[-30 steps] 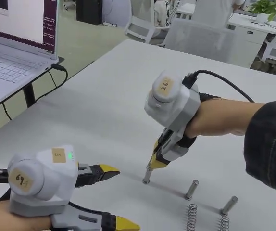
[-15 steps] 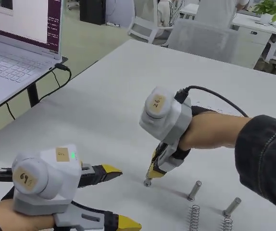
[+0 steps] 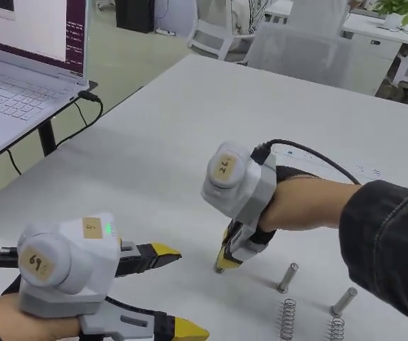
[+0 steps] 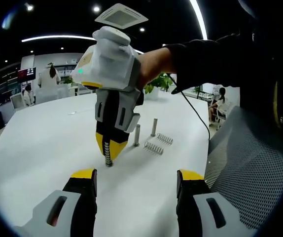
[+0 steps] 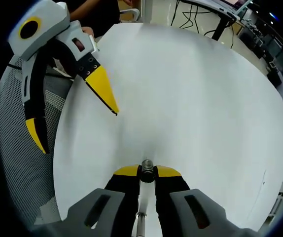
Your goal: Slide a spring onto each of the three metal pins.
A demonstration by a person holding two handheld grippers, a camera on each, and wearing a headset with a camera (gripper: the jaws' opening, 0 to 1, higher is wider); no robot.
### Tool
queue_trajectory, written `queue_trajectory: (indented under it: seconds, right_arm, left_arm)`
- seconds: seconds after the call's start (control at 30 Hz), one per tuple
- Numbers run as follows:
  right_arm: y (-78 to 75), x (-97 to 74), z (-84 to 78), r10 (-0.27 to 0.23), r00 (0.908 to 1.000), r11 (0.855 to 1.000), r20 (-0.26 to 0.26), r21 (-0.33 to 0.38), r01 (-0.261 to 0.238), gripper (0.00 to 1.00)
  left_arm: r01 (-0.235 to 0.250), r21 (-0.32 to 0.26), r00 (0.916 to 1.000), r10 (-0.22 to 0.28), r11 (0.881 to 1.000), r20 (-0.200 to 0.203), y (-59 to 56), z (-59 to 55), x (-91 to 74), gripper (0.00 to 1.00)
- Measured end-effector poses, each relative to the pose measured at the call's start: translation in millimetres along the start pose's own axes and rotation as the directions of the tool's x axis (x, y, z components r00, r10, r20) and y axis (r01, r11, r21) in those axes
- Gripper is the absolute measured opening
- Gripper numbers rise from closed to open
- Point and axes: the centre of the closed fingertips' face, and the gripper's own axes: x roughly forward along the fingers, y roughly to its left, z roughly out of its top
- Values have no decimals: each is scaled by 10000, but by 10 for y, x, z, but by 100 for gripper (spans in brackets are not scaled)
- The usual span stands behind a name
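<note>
Right claw [image 3: 225, 263] clenching spring [image 5: 147, 170], seating it over pin [image 4: 108, 164] on tabletop [image 3: 190, 121]; left claw [image 4: 136, 174] released, idling. Risk: off-axis push binding coil or tipping pin, spring popping free.

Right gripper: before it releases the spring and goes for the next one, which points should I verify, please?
1. Right gripper shut on the spring: ok.
2. Spring upright, lower end at the table: ok.
3. Spring pushed fully down: cannot tell, jaws hide it.
4. Second pin and third pin upright, bare: ok.
5. Two loose springs lying beside them: ok.
6. Left gripper open, away from the pins: ok.
</note>
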Motion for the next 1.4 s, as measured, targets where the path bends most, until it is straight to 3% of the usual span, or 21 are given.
queue_trajectory:
  seconds: [0.63, 1.03, 1.4]
  right_arm:
    - [-9, -76, -29, -57, 9993, 10000, 357, 40, 55, 17]
    - [-79, -361, -84, -594, 9942, 9977, 895, 377, 562, 18]
    - [-47, -704, -66, -1202, 9806, 9919, 1551, 587, 1123, 18]
  left_arm:
    - [21, -32, 9999, -21, 10000, -134, -10, -18, -3, 61]
    - [196, -36, 9995, -197, 9998, -239, -41, -44, 15, 60]
    - [405, -18, 9986, -405, 9992, -337, -84, -61, 37, 59]
